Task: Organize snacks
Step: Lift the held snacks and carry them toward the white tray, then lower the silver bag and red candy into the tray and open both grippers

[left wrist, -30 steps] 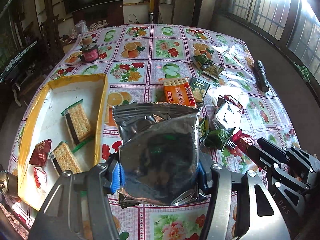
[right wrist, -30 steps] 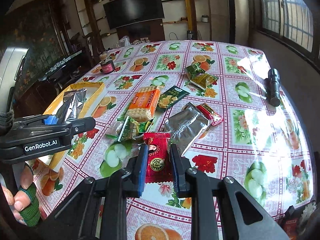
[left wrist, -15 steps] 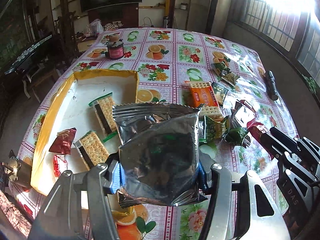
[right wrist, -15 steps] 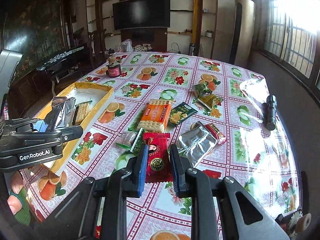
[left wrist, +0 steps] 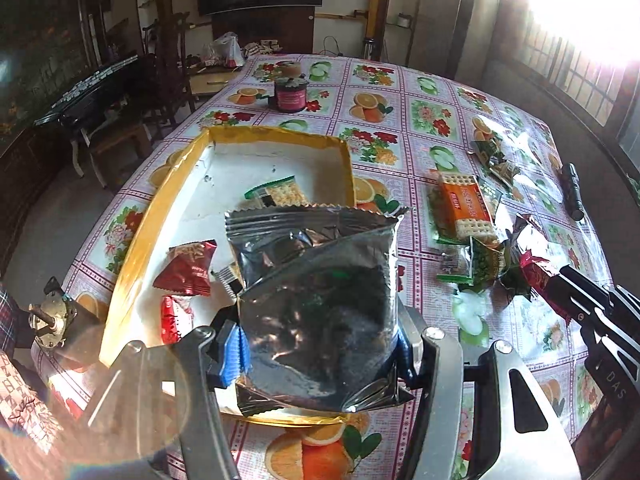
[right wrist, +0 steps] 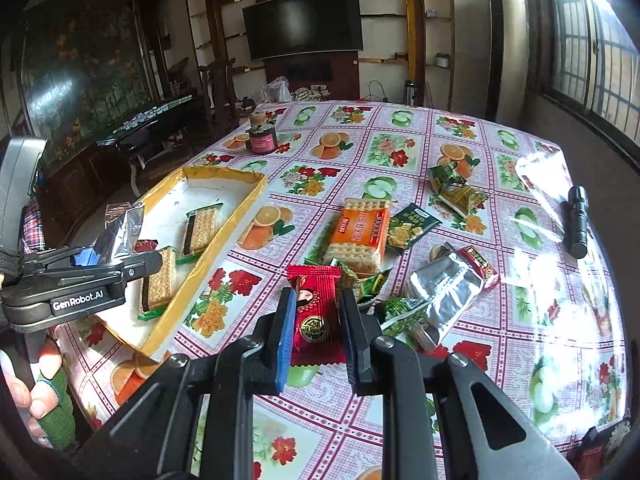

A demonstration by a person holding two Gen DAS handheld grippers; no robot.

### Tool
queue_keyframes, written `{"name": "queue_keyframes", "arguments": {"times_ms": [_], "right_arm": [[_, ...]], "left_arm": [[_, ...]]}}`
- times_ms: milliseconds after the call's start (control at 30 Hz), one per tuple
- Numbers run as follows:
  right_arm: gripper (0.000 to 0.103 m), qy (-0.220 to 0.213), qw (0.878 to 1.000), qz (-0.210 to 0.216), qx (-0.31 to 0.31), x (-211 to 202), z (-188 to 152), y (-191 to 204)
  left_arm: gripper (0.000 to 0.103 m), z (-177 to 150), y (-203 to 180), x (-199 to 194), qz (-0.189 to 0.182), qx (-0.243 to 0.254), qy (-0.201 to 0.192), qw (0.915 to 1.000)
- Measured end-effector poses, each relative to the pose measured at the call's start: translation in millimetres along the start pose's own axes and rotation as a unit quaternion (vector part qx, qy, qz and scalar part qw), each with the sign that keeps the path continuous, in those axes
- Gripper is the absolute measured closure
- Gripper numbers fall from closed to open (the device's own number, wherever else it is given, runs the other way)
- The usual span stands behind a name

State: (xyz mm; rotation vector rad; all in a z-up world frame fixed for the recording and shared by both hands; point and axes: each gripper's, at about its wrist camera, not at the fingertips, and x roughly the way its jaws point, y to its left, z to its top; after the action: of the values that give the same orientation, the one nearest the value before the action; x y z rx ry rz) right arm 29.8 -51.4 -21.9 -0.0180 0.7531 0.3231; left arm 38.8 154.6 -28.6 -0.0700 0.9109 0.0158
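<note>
We've got the left gripper [left wrist: 320,348] clamped on a silver foil bag [left wrist: 316,300], squeezed at both lower edges between the blue pads and standing upright out ahead of the fingers, held over the near end of the yellow-rimmed tray [left wrist: 132,248]. Down in that tray we see cracker packs [right wrist: 200,228] and a dark red candy [left wrist: 186,268] lying flat. On our other side, the right gripper [right wrist: 318,328] is closed on a red packet [right wrist: 316,312], pinched by its sides and poking forward between the fingers, up above the flowered tablecloth [right wrist: 460,380]. Just past it on the cloth sit an orange cracker pack [right wrist: 360,236], green packets [right wrist: 410,230] and another silver bag [right wrist: 444,292], with a black torch [right wrist: 578,220] well off to the right
</note>
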Motion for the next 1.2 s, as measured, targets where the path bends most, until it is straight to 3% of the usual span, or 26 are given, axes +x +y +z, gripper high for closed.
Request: {"name": "queue_keyframes", "arguments": {"times_ms": [467, 1200], "right_arm": [[0.082, 0.003, 0.997, 0.068, -0.034, 22, 18, 59], [0.082, 0.02, 0.99, 0.138, -0.025, 76, 50, 114]], "left_arm": [[0.044, -3, 59, 4, 0.039, -0.047, 0.004, 0.9981], [0.044, 1, 91, 33, 0.053, -0.068, 0.028, 0.9959]]}}
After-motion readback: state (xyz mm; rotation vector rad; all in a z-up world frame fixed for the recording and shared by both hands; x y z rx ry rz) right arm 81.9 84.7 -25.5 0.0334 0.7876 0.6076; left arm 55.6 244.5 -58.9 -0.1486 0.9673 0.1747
